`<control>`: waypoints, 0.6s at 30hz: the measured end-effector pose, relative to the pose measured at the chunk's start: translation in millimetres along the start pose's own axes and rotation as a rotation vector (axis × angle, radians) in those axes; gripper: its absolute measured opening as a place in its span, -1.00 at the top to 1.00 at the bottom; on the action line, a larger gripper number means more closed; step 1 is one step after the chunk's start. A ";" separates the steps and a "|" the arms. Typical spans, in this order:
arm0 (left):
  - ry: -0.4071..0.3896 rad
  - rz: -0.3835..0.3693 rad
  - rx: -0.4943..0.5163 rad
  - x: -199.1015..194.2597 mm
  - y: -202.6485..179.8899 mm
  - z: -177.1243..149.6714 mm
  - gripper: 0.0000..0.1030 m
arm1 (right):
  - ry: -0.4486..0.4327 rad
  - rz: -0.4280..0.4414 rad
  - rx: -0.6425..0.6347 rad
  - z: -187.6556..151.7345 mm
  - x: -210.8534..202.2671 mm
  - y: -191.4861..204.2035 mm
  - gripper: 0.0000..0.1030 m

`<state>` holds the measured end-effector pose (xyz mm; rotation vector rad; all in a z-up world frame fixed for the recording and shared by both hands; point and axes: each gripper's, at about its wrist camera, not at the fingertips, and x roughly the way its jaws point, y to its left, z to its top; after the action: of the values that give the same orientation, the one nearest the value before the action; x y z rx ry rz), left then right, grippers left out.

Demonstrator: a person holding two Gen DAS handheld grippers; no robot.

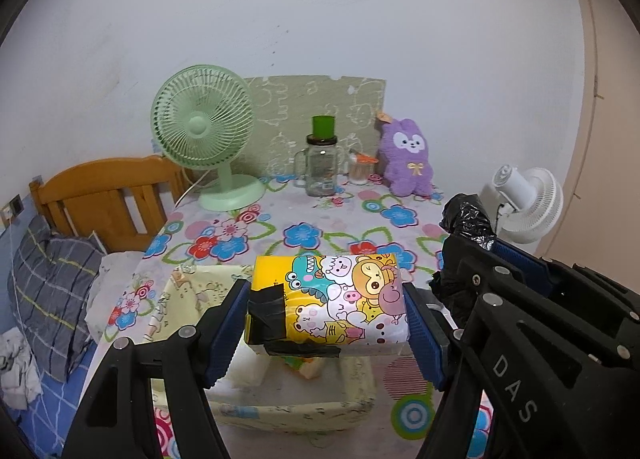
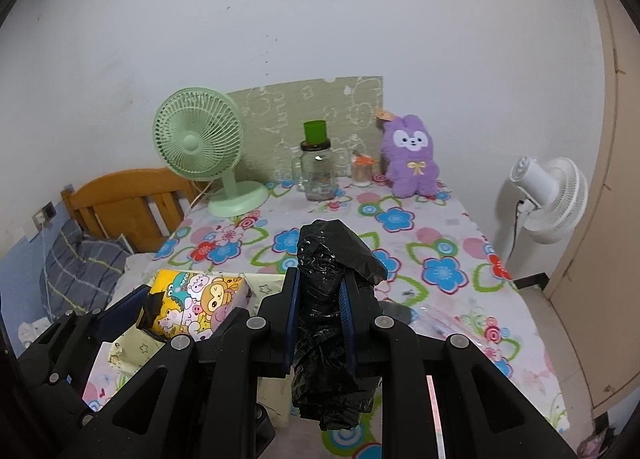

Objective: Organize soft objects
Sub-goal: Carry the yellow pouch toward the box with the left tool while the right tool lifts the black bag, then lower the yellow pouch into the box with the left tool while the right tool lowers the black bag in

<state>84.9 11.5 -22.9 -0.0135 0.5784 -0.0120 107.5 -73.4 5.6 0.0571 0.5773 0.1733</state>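
So we had both grippers loaded at that point. Our left gripper [image 1: 328,323] was spread fairly wide with its blue pads squeezing the 2 short ends of the cartoon tissue pack [image 1: 330,301], which hung just above the pale fabric bin [image 1: 280,407] at the near edge of the flowered table [image 1: 320,219]. Our right gripper [image 2: 320,315] was nearly closed, pinching the black plastic bag roll [image 2: 326,299] upright between its fingers, off to the right of the tissue pack and over the tablecloth. Far back against the wall we had the purple plush bunny [image 1: 408,159] on the right, the glass jar with a green cup on top [image 1: 320,163] in the middle, and the green desk fan [image 1: 208,131] on the left.
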 end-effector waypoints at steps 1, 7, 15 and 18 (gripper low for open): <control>0.003 0.002 -0.002 1.0 2.3 0.0 -0.46 | 0.007 0.005 -0.004 0.5 3.7 3.3 0.57; 0.018 0.026 -0.018 11.0 20.0 -0.2 -0.46 | 0.027 0.028 -0.023 2.1 19.3 20.3 0.57; 0.054 0.052 -0.042 25.5 41.3 -3.2 -0.46 | 0.057 0.066 -0.054 0.2 38.7 38.7 0.57; 0.073 0.061 -0.049 31.6 48.2 -5.8 -0.46 | 0.065 0.085 -0.059 -0.9 45.0 44.4 0.57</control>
<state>108.5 59.2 -45.9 -0.0429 0.6517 0.0608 137.6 -21.7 -14.9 0.0185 0.6343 0.2757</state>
